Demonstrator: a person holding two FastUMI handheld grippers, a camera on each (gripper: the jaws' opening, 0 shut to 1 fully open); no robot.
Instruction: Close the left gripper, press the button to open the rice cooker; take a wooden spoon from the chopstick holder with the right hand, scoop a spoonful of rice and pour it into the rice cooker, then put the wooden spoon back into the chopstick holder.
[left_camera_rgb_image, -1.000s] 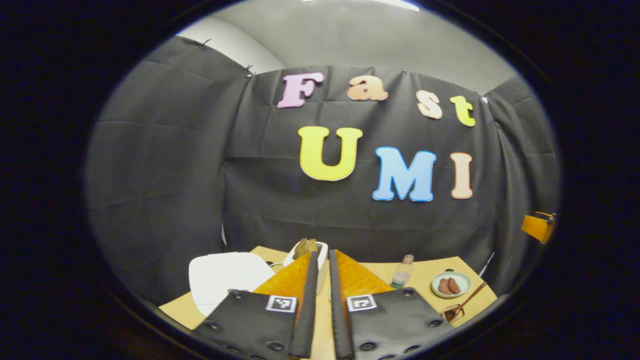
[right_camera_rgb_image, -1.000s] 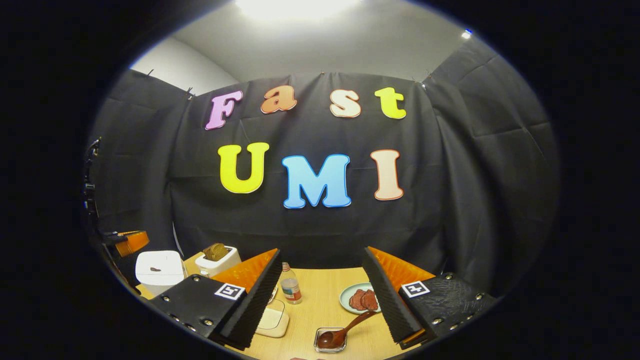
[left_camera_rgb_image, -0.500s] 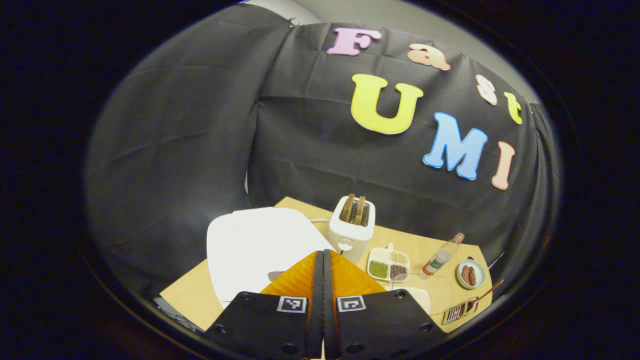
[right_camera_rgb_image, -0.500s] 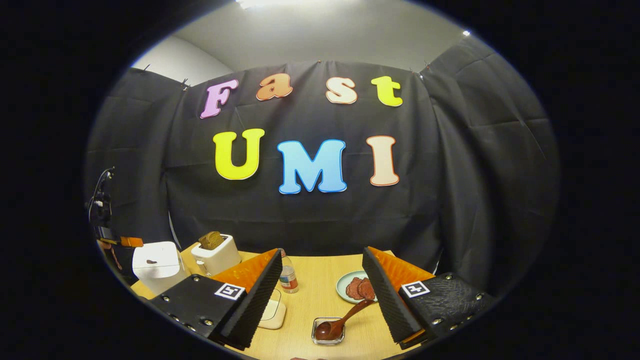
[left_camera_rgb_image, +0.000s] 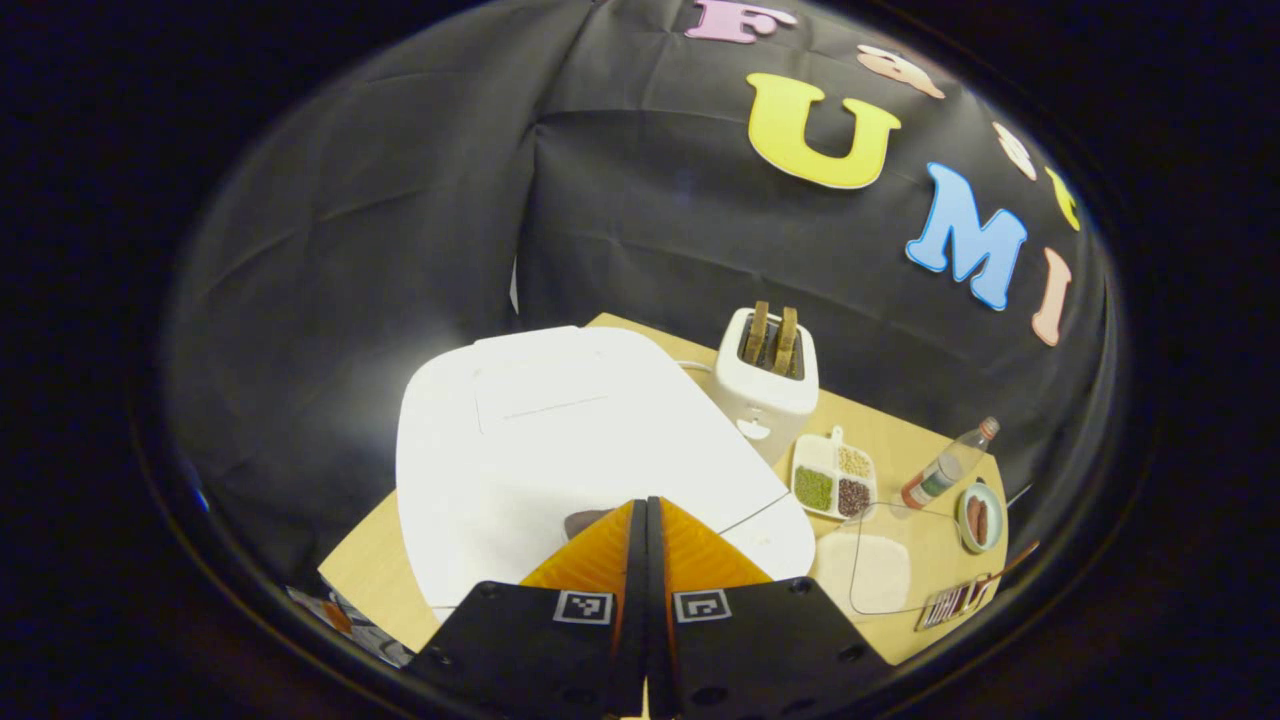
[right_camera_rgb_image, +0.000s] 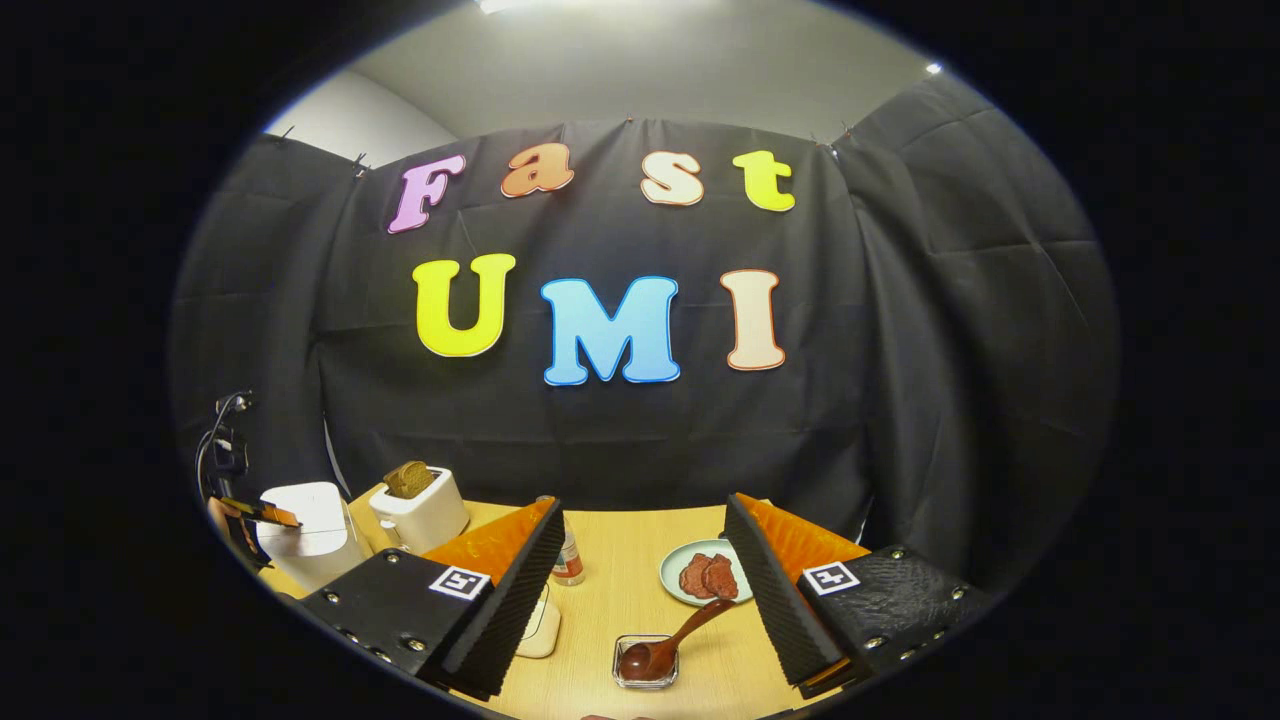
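While left gripper (left_camera_rgb_image: 645, 505) jaws closed, right gripper (right_camera_rgb_image: 640, 560) jaws open, one wooden spoon (right_camera_rgb_image: 665, 645).

Glossy white rice cooker lid (left_camera_rgb_image: 560, 440) with a small dark grey button (left_camera_rgb_image: 585, 521). White toaster (left_camera_rgb_image: 768, 385) holding brown toast. White divided dish (left_camera_rgb_image: 833, 480) of green, beige and dark red-brown grains. Pale wooden tabletop (right_camera_rgb_image: 640, 590). Light green plate (right_camera_rgb_image: 676, 578) of reddish-brown meat slices. Dark brown wooden spoon (right_camera_rgb_image: 665, 645) in a clear holder.

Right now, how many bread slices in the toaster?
2. Both stand upright, side by side, in the slots of the toaster: left slice, right slice.
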